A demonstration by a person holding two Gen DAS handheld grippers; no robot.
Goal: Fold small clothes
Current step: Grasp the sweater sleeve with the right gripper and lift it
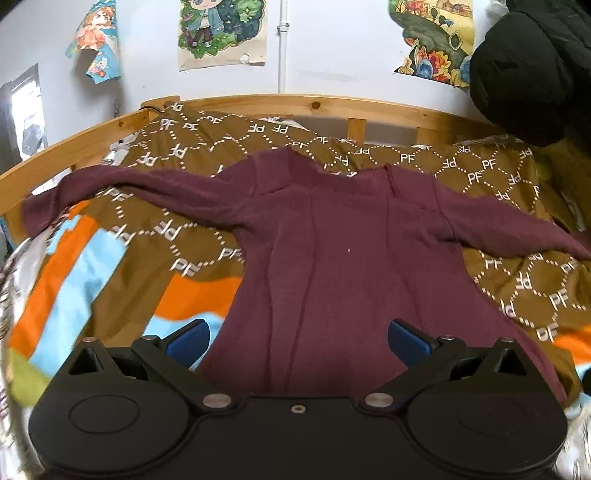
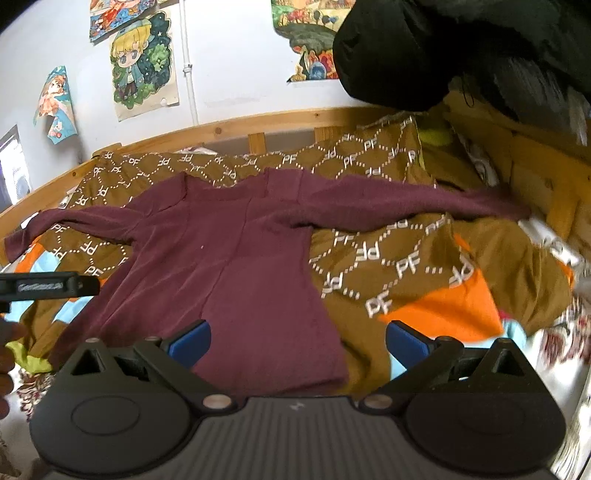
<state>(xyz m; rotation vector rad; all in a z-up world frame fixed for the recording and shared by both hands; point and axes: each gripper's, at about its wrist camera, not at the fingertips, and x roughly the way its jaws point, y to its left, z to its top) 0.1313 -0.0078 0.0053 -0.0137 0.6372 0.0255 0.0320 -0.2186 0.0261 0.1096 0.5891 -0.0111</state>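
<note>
Maroon top (image 1: pixel 343 258) spread flat on the quilt (image 1: pixel 155 229), hem nearest the tools, neck at the far end, both sleeves stretched out to the sides.

Left gripper (image 1: pixel 298 338): jaws wide apart, nothing between them. Blue pads (image 1: pixel 188 338) at the hem end of the top, the left pad over the orange and blue patch of quilt just off the cloth edge, the right pad over the maroon cloth. Contact with the fabric not clear from this view. Straight ahead of the fingers, the body of the top; beyond it, the wooden rail (image 1: pixel 295 101) and the wall with posters (image 1: pixel 221 33). Ahead and to the right, a black bundle (image 1: pixel 528 74) above the rail.

Right gripper (image 2: pixel 298 338): likewise fully spread and empty. Left pad (image 2: pixel 190 341) over the top's lower right part, right pad past the cloth edge, above brown and orange quilt. Hem corner of the top between the two pads, nearer the left one. Ahead and to the right, one sleeve (image 2: pixel 424 206) lying long across the quilt toward the far bed edge. At the left edge of this view, a black part of the other tool, and below it a hand (image 2: pixel 9 354), only partly seen.
</note>
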